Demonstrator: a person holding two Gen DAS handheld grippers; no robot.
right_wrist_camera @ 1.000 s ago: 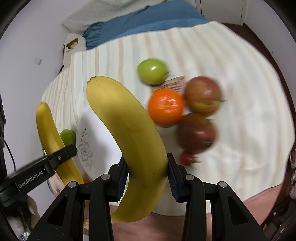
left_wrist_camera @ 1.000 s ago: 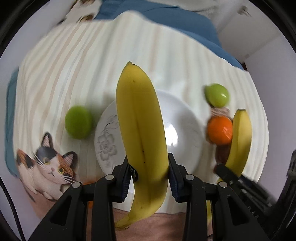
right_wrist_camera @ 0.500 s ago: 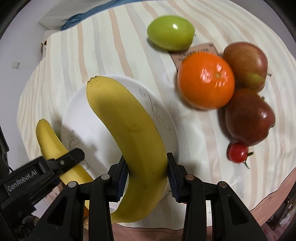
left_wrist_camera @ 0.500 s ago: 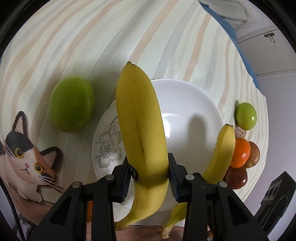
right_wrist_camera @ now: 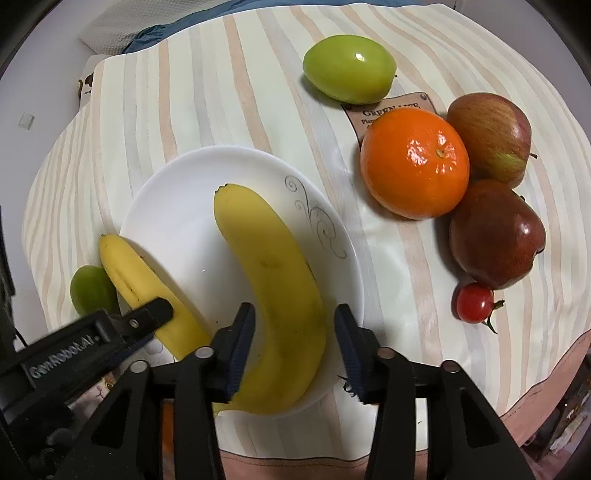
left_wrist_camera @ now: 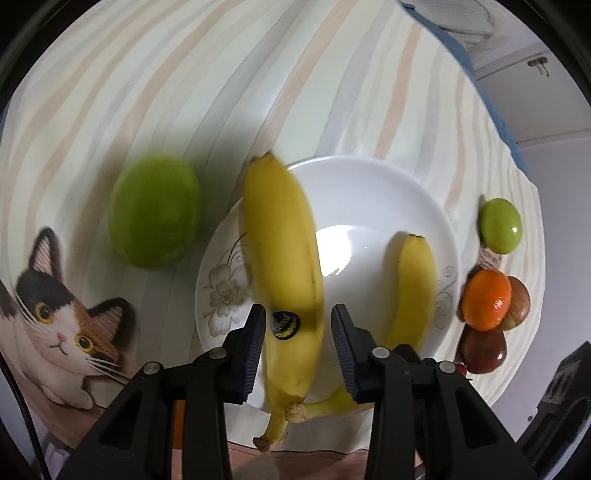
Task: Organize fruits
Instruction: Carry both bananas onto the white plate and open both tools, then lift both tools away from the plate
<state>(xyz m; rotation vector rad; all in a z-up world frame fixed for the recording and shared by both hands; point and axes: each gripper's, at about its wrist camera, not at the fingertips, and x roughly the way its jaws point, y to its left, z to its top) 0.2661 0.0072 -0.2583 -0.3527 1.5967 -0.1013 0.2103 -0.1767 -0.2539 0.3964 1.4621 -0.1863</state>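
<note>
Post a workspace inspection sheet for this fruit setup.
Surface: striped tablecloth with a cat print.
Job's things: white plate carries sticker banana and plain banana. Off the plate are a dull green fruit, glossy green fruit, orange, striped apple, dark apple and cherry tomato.
Clutter: nothing seen.
Grippers: left hand-held gripper and right hand-held gripper are open, jaws just opening, a banana between each.
Cables: thin dark cable.
Surroundings: blue bedding.
</note>
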